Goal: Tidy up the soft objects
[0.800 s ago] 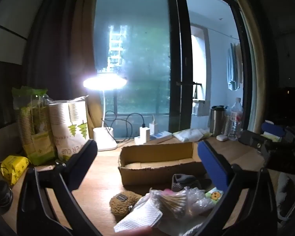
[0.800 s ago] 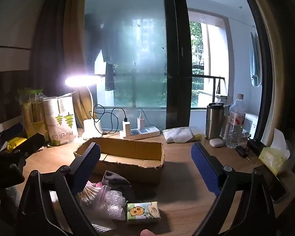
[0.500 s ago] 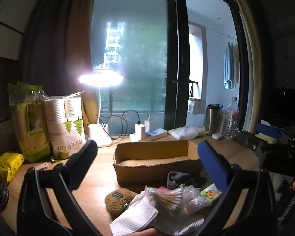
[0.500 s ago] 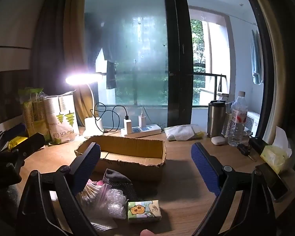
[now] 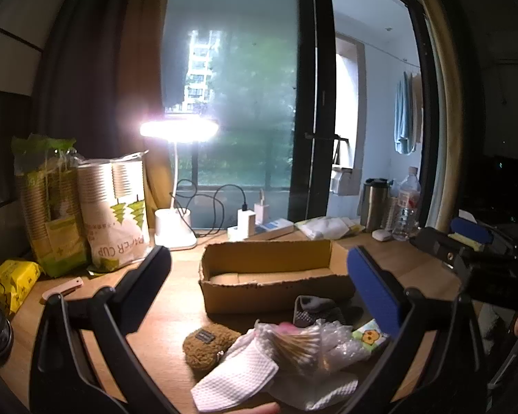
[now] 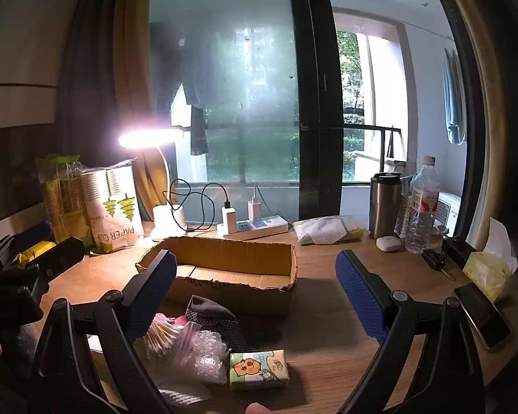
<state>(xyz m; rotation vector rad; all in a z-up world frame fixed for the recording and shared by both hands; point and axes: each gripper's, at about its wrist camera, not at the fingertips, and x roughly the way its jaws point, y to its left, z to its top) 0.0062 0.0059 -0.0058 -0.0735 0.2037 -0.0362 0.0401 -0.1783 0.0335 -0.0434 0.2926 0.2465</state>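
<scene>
Cardboard box [image 5: 269, 272] sits mid-desk, open-topped. Soft things heaped just in front of it: brown plush pouch [image 5: 209, 343], white cloth [image 5: 236, 377], bag of cotton swabs [image 6: 171, 336], bubble wrap [image 6: 207, 355], dark sock [image 6: 214, 314], tissue pack [image 6: 259, 369]. Left gripper [image 5: 259, 289] above heap, jaws wide apart, holding nothing. Right gripper [image 6: 255, 289] likewise spread wide, holding nothing. Desk lamp [image 5: 178, 131] lit behind box.
</scene>
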